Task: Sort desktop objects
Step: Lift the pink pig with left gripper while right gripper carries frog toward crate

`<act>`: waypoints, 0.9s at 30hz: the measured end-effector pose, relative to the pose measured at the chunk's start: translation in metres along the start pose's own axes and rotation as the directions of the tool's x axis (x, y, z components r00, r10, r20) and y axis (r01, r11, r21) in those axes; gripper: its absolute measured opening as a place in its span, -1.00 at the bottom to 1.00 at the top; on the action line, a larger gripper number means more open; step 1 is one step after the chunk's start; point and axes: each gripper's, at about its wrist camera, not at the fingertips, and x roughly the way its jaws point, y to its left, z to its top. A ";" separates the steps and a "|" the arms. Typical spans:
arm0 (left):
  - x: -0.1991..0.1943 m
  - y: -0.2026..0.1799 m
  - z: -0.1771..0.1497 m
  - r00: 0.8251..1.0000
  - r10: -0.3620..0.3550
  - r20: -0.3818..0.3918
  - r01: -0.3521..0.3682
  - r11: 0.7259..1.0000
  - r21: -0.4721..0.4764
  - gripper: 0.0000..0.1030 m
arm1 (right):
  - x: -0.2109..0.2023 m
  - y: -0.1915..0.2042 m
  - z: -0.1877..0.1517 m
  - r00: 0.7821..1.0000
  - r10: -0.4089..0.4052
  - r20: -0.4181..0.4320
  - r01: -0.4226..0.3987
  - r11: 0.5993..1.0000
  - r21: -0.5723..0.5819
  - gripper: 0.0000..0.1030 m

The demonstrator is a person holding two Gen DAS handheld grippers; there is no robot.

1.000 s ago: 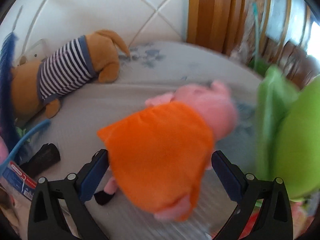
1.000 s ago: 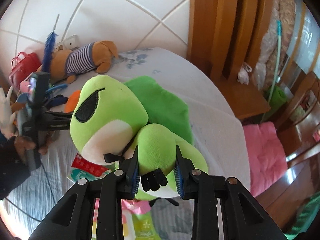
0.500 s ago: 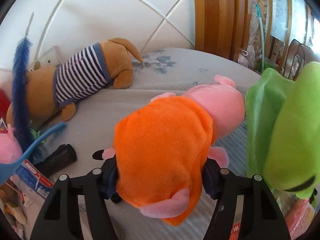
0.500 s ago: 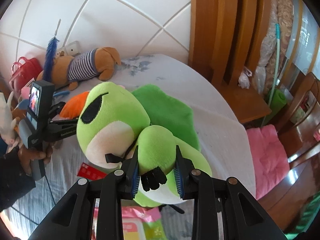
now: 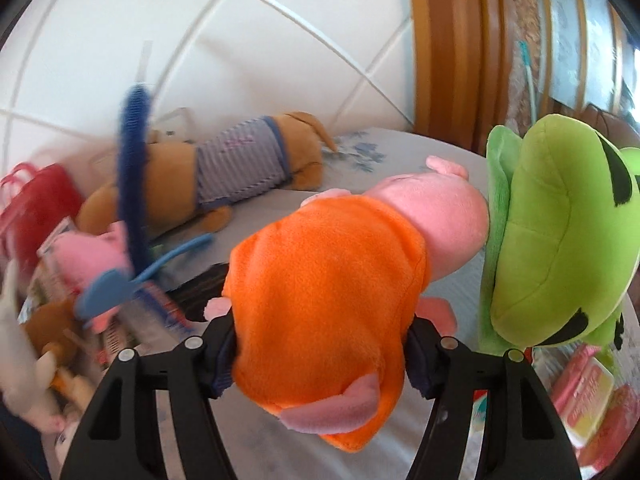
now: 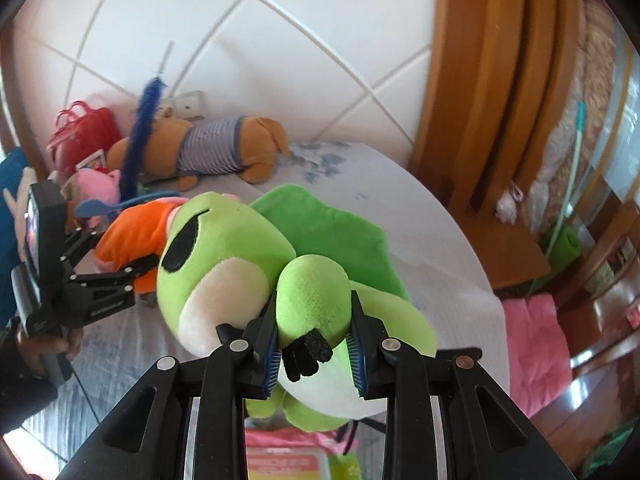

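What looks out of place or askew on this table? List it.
The left rear corner is a jumble: a blue duster leans tilted across the striped-shirt dog plush, which lies on its side, beside a red bag. Both tools hold toys aloft: left tool the pig plush, right tool the frog plush.

- Pig plush (image 5: 332, 300): between the left gripper's (image 5: 320, 344) fingers.
- Frog plush (image 6: 256, 276): between the right gripper's (image 6: 314, 340) fingers, touching the pig's head.
- Dog plush (image 5: 224, 176): lying beyond the left fingers, on the table (image 5: 400, 160).
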 end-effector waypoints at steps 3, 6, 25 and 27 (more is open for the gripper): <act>-0.025 0.023 -0.008 0.999 0.038 0.009 -0.038 0.999 -0.025 0.28 | -0.010 0.023 0.010 0.999 0.028 0.021 -0.027 0.999 -0.043 -0.47; -0.053 0.052 -0.019 0.997 0.079 0.016 -0.078 0.995 -0.060 0.28 | -0.019 0.055 0.021 0.997 0.058 0.042 -0.053 0.993 -0.103 -0.47; -0.302 0.250 -0.070 0.932 0.346 0.112 -0.311 0.917 -0.249 0.28 | -0.159 0.312 0.096 0.923 0.291 0.253 -0.181 0.906 -0.382 -0.47; -0.332 0.268 -0.074 0.924 0.363 0.118 -0.321 0.906 -0.276 0.28 | -0.179 0.337 0.102 0.910 0.309 0.277 -0.182 0.897 -0.402 -0.47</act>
